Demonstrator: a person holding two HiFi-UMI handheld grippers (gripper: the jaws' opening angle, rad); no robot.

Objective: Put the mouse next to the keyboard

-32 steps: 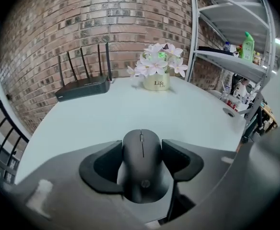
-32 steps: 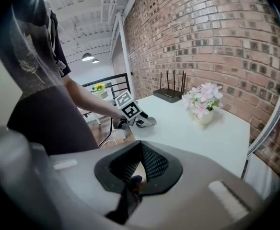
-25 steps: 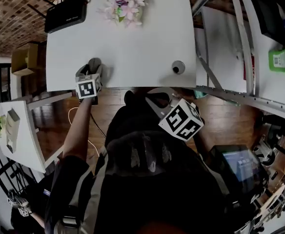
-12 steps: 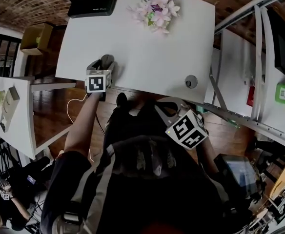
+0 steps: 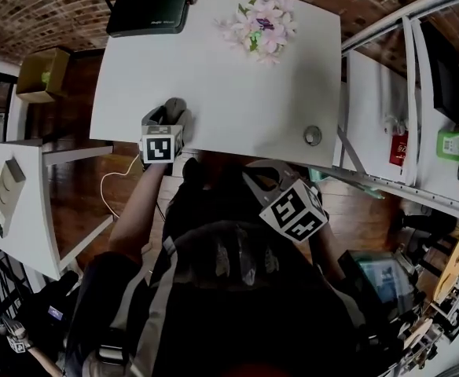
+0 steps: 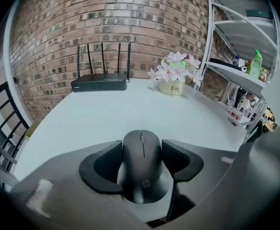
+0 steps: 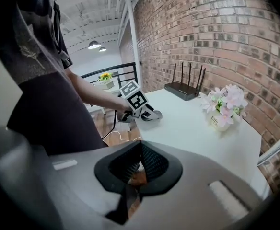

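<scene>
The white table (image 5: pixel 237 77) spreads out ahead of me, with a black router (image 5: pixel 147 12) and a pot of flowers (image 5: pixel 258 26) along its far side. My left arm reaches straight forward. My left gripper (image 5: pixel 165 116) is at the table's near edge, with its jaws pinching the flanks of the black mouse (image 6: pixel 142 164). My right gripper (image 7: pixel 139 169) is close to my chest, short of the table, its jaws pressed together on nothing.
</scene>
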